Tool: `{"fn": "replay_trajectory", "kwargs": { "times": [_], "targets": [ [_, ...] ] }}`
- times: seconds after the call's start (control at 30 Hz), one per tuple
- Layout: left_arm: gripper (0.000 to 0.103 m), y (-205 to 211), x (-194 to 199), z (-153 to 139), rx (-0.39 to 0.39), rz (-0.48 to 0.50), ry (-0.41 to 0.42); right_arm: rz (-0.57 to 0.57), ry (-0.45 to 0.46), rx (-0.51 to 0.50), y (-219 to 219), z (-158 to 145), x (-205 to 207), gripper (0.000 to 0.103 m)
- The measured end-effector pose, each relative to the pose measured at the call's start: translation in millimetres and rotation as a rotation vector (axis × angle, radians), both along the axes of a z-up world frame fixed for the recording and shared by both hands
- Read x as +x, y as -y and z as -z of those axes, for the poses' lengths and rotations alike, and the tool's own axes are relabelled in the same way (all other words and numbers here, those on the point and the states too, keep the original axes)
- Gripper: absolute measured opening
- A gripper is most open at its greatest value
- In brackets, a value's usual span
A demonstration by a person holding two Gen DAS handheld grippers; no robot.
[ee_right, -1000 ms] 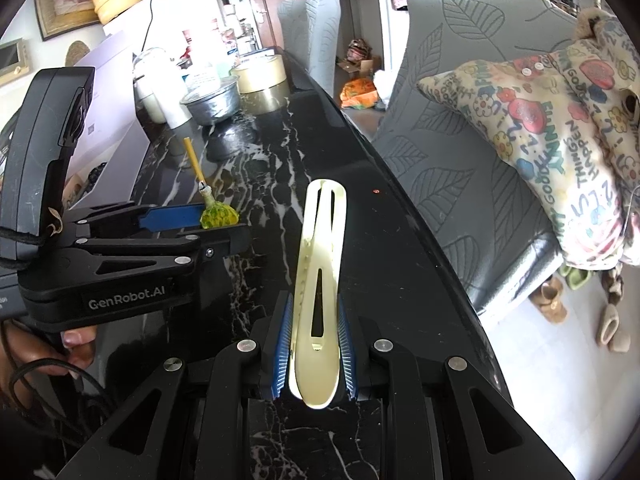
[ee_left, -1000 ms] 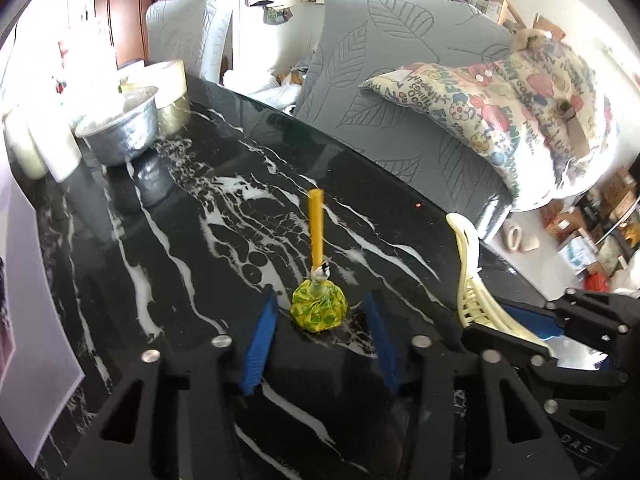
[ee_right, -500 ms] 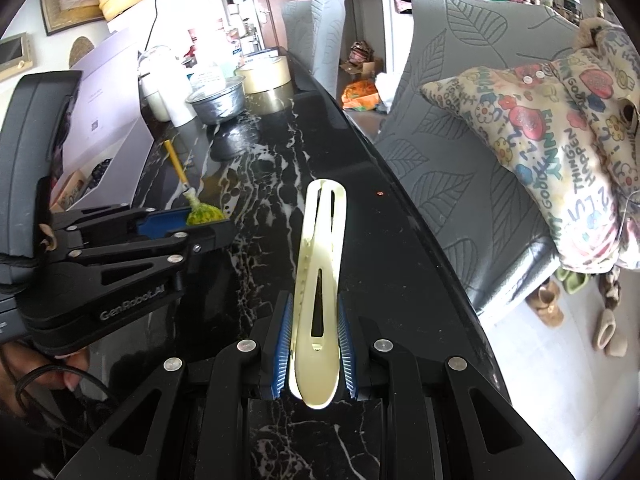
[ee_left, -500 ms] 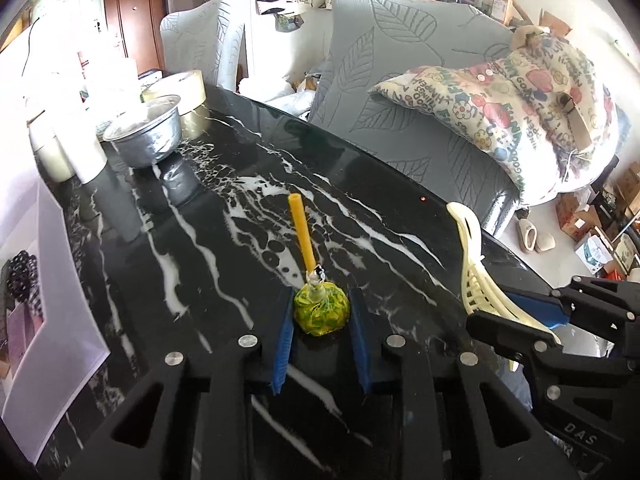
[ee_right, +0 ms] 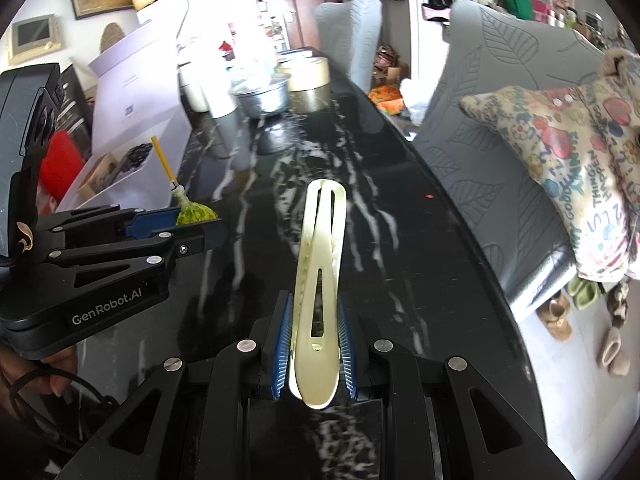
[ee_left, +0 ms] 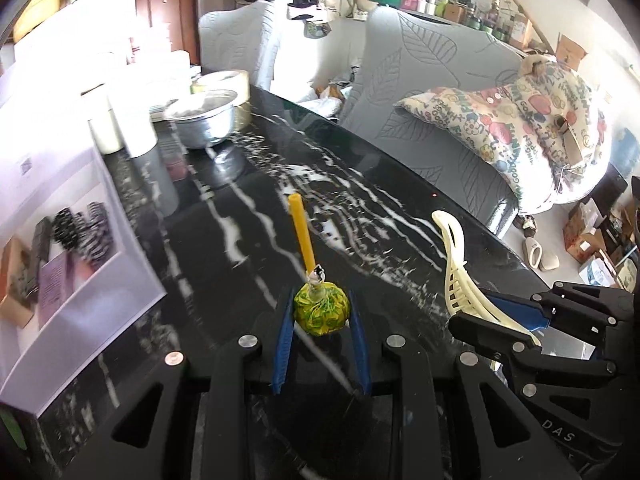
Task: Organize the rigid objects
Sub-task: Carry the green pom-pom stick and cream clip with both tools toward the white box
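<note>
- Box (ee_left: pixel 76 240): a white box with printed sides stands at the table's left edge, its open top showing small dark items in the right wrist view. It looks like a likely place for sorted things, but that is a guess.
- Left gripper (ee_left: pixel 320 316): its blue pads press on the yellow-green ball of a lollipop (ee_left: pixel 320 312), stick tilted up and away. The ball seems raised off the table (ee_left: pixel 240 280), though I cannot tell for sure.
- Right gripper (ee_right: pixel 312 344): its pads pinch the base of a cream hair clip (ee_right: pixel 320 264), which points forward above the dark marble.
- Far end: a metal bowl (ee_right: pixel 264 96), a tape roll (ee_right: pixel 306 74) and white cups (ee_left: pixel 120 128) stand grouped, well apart from both grippers.
- Progress: both pieces are picked up, neither is put down. Placing each remains, so the task appears roughly midway for these two items.
</note>
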State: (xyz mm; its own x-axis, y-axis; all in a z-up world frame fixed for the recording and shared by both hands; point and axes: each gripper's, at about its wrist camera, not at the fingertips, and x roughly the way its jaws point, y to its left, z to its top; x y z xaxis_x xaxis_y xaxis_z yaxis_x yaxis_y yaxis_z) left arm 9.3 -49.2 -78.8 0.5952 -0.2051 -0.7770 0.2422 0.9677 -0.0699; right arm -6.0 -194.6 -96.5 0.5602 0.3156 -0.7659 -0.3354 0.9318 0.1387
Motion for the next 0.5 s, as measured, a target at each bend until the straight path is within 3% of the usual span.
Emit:
{"fn": "replay_trajectory", "kwargs": {
  "times": [0.5],
  "targets": [
    [0.027, -52.1, -55.0, -17.9, 0.018, -0.162, 0.055, -0.18, 0.027, 0.016, -54.3, -7.7, -26.6, 0.022]
  ]
}}
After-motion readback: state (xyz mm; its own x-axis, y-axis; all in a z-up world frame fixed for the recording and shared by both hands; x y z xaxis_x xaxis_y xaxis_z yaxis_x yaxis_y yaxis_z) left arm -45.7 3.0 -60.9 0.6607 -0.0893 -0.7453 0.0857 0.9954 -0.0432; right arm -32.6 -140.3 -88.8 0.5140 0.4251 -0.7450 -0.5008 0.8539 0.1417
